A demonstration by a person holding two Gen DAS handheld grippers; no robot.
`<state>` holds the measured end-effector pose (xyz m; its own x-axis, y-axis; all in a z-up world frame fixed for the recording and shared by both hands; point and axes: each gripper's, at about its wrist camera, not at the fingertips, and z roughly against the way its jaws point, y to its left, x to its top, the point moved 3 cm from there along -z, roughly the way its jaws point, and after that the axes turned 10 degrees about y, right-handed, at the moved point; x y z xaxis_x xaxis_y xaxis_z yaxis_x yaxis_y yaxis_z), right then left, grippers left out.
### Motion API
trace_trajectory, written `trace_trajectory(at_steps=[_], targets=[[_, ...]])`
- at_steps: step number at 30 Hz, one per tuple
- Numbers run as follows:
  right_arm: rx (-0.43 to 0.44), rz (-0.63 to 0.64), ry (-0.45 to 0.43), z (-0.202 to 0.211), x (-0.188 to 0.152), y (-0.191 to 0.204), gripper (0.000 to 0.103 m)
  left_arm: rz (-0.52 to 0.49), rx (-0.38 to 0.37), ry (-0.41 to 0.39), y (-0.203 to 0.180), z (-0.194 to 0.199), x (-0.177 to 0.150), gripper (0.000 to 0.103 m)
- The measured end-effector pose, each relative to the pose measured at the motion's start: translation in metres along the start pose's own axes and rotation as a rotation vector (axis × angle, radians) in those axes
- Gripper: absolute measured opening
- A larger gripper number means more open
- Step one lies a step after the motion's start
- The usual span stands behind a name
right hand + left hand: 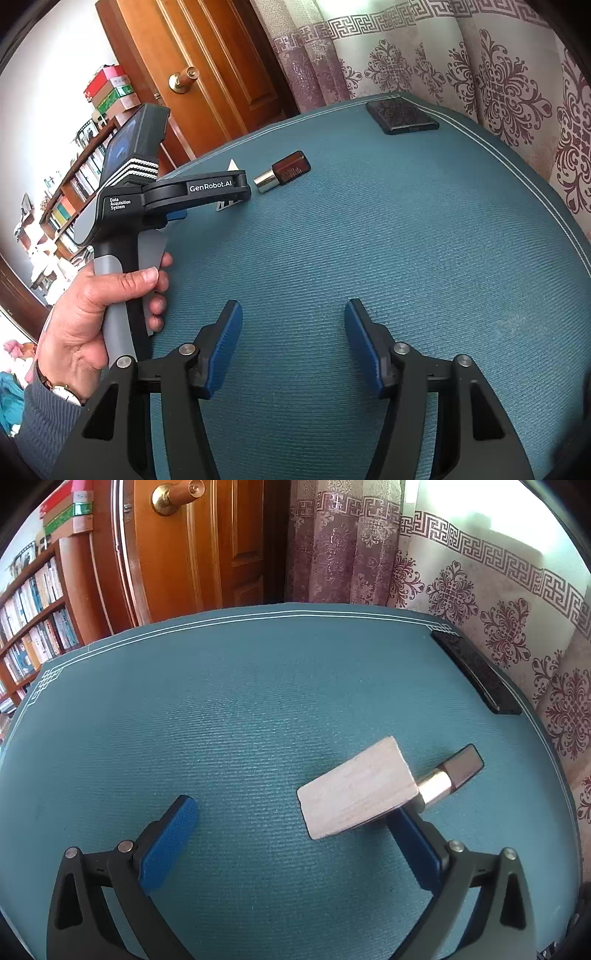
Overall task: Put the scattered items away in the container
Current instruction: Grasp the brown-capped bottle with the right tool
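Both tools have their jaws apart, left tool [291,827] and right tool [293,332]. The wooden block [356,788] lies on the table [258,701] touching the left tool's right finger; the bottle [282,171] lies just beside it; the black tray [400,116] sits at the far right corner.

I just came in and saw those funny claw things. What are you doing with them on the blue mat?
A person is holding a two-finger gripper in each hand over a blue-green mat. The left gripper is wide open around a pale wooden block, not squeezing it yet. Beside the block lies a small brown bottle with a shiny cap. The right gripper is open too and holds nothing. A flat black case sits at the far edge. No container shows in these views.
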<state>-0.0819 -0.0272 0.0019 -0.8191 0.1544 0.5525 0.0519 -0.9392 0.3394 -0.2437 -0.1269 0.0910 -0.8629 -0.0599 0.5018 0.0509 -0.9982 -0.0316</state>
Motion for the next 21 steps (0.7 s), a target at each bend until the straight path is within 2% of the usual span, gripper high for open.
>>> trace_trajectory(at_steps=[3,10,15,19,21], targets=[[-0.008,0.004,0.001,-0.001,0.000,0.000,0.061,-0.016,0.013,0.002,-0.002,-0.002,0.001,0.102],[-0.032,0.016,0.011,-0.002,0.000,0.002,0.061,-0.038,-0.064,-0.015,-0.003,0.002,-0.001,0.102],[-0.104,0.040,0.038,-0.009,0.010,0.008,0.061,-0.051,-0.080,-0.031,-0.005,0.005,-0.002,0.091],[-0.116,-0.010,0.042,-0.017,0.031,0.001,0.061,-0.052,-0.092,-0.039,-0.002,0.006,0.000,0.084],[-0.139,-0.029,0.033,-0.022,0.043,-0.004,0.061,-0.047,-0.097,-0.046,0.001,0.006,0.001,0.074]])
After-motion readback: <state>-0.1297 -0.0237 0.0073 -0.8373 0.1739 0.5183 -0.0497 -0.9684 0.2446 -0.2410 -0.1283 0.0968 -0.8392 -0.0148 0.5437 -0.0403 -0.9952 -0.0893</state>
